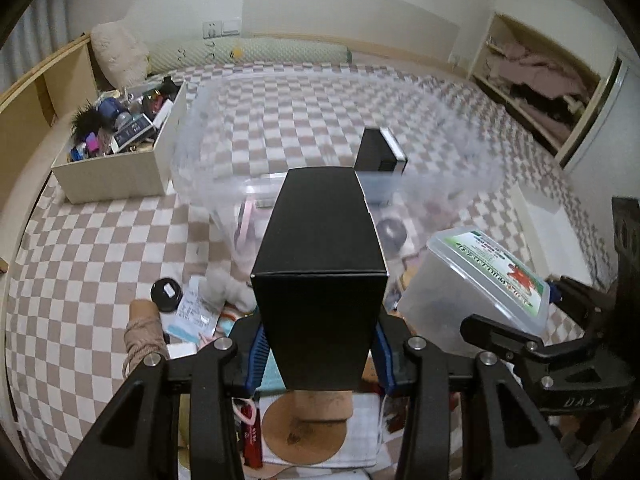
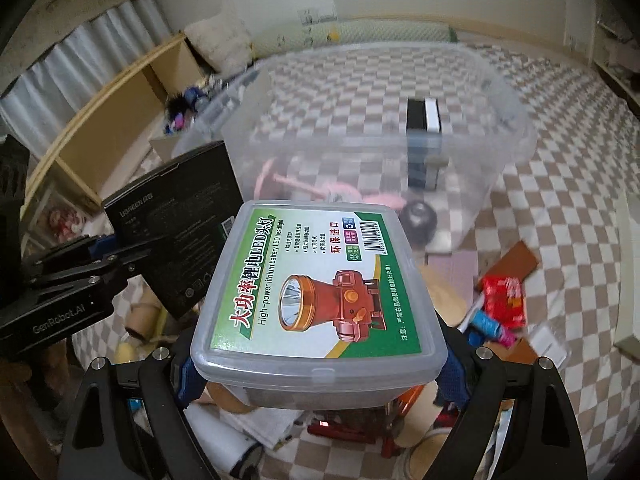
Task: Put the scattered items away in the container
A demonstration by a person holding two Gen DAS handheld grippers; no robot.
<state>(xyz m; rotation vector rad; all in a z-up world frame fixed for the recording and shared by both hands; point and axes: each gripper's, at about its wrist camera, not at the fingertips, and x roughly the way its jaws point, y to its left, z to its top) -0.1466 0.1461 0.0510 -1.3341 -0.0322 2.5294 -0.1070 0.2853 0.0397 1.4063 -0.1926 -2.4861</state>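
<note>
Our left gripper's (image 1: 320,354) fingers clamp a black carton (image 1: 320,256), while our right gripper's (image 2: 318,372) fingers grip a lidded plastic headlight box (image 2: 316,292) from both sides. Both are raised above the clutter on the checkered bedspread (image 1: 100,248), just short of the clear storage tub (image 2: 516,120), where a black-and-white box (image 2: 423,116) stands.

This is a home bedroom. A bed with a checkered cover (image 1: 120,240) fills the room, with a long bolster pillow (image 1: 256,54) by the wall, curtains (image 2: 92,60), and an open cupboard of folded clothes (image 1: 536,80).
</note>
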